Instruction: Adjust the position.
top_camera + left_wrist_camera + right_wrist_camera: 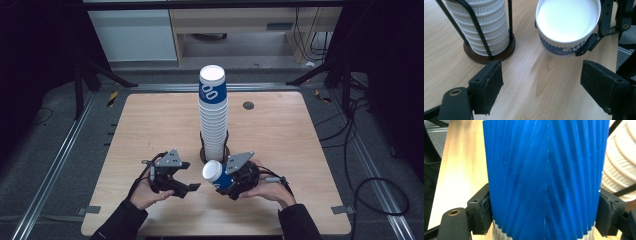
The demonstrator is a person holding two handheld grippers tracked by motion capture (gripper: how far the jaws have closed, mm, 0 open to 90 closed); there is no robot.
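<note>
Just in front of the cup stack (213, 112) on the table (280, 130), the right gripper (231, 181) pinches a blue cup (216, 174), while the left gripper (186, 186) beside it gapes empty.

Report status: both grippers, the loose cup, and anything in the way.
Right gripper shut on blue cup, held tilted. Left gripper open, empty. Cup stack in its holder just behind.

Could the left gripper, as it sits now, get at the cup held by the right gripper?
Probably yes. The left gripper is open and empty, and the blue cup clamped in the right gripper lies just ahead with its mouth toward it, bare table between.
</note>
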